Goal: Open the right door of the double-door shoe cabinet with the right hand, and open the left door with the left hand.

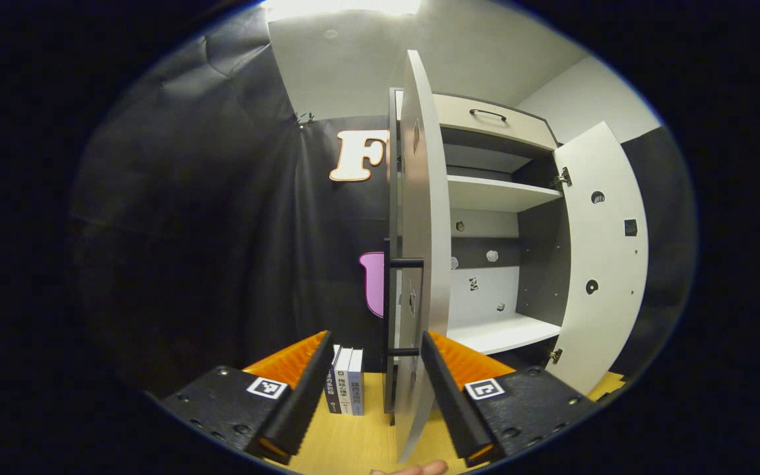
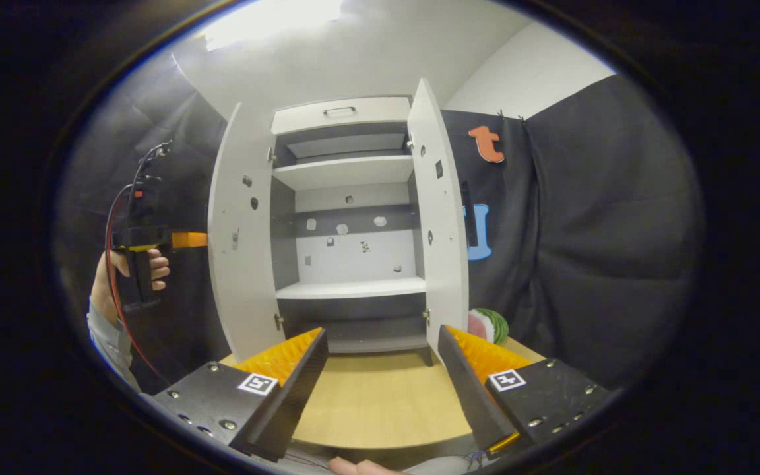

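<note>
The shoe cabinet [image 2: 347, 173] stands on a wooden table with both doors swung open. In the right gripper view the left door [image 2: 241, 244] and the right door [image 2: 443, 224] flank bare white shelves. My right gripper [image 2: 380, 389] is open, back from the cabinet over the table, holding nothing. In the left gripper view the left door [image 1: 423, 251] shows edge-on with its black bar handle [image 1: 393, 307] on the outer face. My left gripper [image 1: 373, 396] is open, its fingers wide on either side of the door's lower edge. The right door [image 1: 601, 257] stands open beyond.
A few books [image 1: 346, 389] stand on the table [image 2: 373, 396] left of the cabinet. A watermelon-like ball [image 2: 489, 324] sits behind the right door. A drawer with a handle [image 2: 339, 110] tops the cabinet. A hand [image 2: 109, 274] holds the left gripper [image 2: 189, 239] beside the left door.
</note>
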Demonstrator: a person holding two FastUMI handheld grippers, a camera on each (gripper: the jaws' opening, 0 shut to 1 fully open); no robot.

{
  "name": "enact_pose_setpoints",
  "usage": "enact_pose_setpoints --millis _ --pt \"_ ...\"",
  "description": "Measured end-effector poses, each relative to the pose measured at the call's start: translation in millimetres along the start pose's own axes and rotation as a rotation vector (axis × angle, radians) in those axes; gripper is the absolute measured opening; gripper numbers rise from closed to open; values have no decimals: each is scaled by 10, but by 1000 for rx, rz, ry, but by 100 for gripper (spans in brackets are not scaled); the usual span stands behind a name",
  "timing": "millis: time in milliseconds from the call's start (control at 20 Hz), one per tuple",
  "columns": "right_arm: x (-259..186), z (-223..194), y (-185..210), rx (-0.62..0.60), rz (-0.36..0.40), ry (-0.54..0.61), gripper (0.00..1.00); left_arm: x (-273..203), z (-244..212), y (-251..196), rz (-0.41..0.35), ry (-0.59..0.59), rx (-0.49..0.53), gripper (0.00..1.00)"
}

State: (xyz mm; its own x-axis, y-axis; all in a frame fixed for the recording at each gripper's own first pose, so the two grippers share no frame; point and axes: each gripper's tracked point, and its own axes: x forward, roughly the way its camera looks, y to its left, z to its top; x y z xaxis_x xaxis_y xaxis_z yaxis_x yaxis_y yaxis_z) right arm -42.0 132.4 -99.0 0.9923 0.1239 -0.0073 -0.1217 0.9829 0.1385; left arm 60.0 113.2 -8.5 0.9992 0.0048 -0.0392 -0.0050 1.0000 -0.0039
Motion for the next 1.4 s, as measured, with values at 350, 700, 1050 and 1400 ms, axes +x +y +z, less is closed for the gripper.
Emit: enact_pose_setpoints --millis 350,700,1050,1400 --pt "-145 290 -160 -38 -50 -73 97 -663 -9 -204 42 -2 3 96" --pt "-319 382 -285 -44 -68 -104 100 -1291 -82 -516 15 -33 -24 93" --pt "-355 402 -273 -52 -58 -116 100 -1702 -326 -460 67 -58 -88 96" --pt "-355 428 -252 -60 -61 -121 100 -1649 -551 -483 51 -15 -42 93"
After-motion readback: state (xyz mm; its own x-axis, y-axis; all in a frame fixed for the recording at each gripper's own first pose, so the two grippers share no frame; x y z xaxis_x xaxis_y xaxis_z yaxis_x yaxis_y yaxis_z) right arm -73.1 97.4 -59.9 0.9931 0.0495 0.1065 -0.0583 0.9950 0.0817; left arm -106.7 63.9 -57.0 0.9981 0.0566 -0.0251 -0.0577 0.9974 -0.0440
